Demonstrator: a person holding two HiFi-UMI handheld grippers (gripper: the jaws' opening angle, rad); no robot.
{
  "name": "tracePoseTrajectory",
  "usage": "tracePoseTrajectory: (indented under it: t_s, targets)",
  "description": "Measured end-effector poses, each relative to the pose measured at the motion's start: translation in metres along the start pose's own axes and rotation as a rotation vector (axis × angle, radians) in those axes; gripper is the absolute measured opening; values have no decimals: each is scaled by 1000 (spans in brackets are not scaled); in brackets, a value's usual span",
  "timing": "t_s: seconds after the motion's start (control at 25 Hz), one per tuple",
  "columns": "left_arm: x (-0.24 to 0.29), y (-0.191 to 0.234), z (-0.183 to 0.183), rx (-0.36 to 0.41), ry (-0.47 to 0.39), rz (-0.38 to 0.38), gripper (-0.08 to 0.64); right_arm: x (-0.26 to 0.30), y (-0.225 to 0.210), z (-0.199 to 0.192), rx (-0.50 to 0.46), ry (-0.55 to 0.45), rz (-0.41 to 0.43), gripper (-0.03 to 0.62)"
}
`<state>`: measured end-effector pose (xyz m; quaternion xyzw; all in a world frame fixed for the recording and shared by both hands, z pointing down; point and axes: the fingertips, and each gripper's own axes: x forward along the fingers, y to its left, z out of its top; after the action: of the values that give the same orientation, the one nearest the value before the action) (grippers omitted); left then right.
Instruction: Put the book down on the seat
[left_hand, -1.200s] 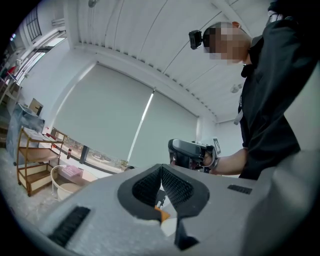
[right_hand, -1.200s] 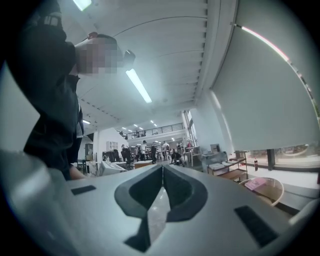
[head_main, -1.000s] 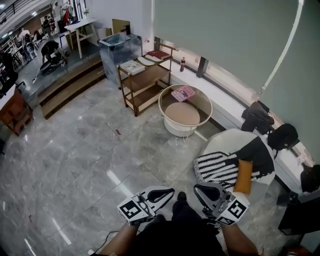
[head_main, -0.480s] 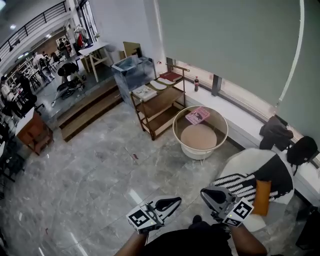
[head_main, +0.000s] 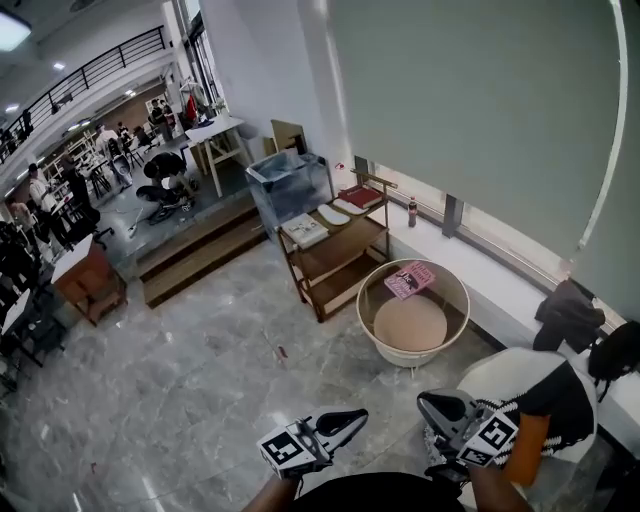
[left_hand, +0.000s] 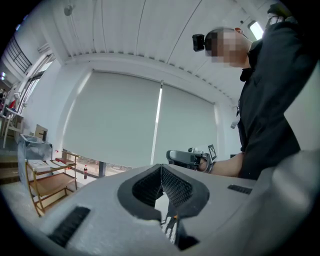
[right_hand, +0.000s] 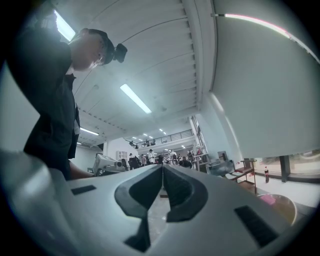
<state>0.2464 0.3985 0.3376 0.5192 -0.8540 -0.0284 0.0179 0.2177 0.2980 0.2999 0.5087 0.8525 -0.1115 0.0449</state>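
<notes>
Lower in the head view than a second ago, your left gripper and right gripper point toward each other, both clenched on nothing, forearms cut off at the bottom edge. Beyond the right one the seat is partly hidden. Farther off, the pink book lies at the round table's far edge.

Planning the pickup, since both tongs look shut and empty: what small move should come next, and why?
Probably walk toward the round table and open the right tongs: the pink book lies on that table, well out of reach, while the right and left tongs are both shut with nothing between them.
</notes>
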Motion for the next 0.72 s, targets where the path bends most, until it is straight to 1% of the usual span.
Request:
tracePoseTrajectory:
  t_s: [0.12,0.16,0.28,0.32,0.4,0.48,0.6,0.64,0.72]
  targets:
    - [18,10,2,-41,-6,32,25,1,-19,-2,12,2,28,29]
    - [25,10,2,-41,1,43,25,1,-25,-5,18,9,34,29]
    - [36,11,-10,19,43,40,25,5,-43,-17,42,33,42,29]
    - [36,10,-13,21,52,34,25,8,-47,-20,54,34,43,29]
    - [31,11,-19,3,66,30,25,14,-51,-25,80,30,49,29]
    - [24,17,-26,-16,86,50,25,23,-55,-34,104,37,58,29]
    - [18,35,-27,-97,84,108,25,39,-62,-49,136,59,76,29]
    - [17,42,-29,-113,82,118,25,44,-65,-53,140,65,83,29]
    - [16,60,-38,-112,76,118,25,57,-72,-58,140,74,91,29]
